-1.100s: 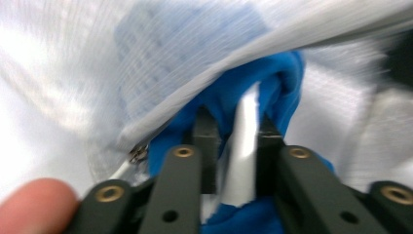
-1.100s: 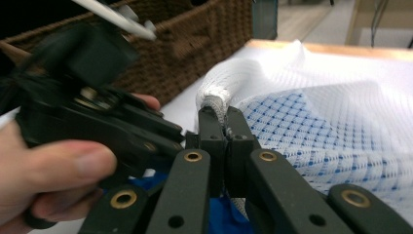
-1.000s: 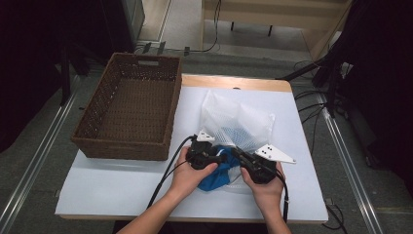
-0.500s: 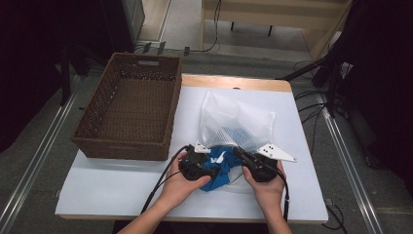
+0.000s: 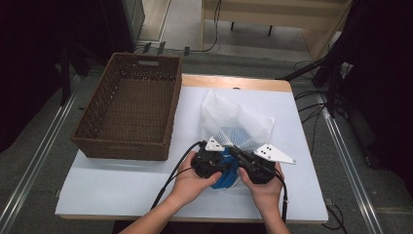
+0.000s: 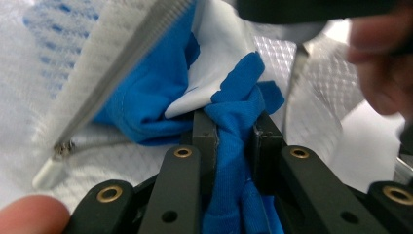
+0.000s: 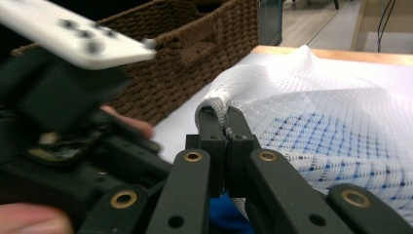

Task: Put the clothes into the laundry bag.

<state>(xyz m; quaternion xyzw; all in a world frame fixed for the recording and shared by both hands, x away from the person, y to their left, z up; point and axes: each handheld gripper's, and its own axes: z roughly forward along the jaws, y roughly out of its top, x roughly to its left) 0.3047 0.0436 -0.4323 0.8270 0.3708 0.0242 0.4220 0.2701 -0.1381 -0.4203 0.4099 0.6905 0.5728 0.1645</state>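
- from the high view both hands cover most of the blue cloth [image 5: 225,176], so the grip is hard to read there
- left gripper [image 6: 233,129] is clamped on a bunched fold of it, right at the jaw tips
- right gripper [image 7: 225,127] pinches the mesh bag [image 7: 311,97] edge; wicker basket [image 7: 195,53] sits just behind

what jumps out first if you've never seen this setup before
Probably the bright blue cloth at the near edge of the white table, pinched in the left gripper and half out of a white mesh bag. Beside it the right gripper clamps the bag's zippered rim. To the left sits a big brown wicker basket, with nothing visible inside.
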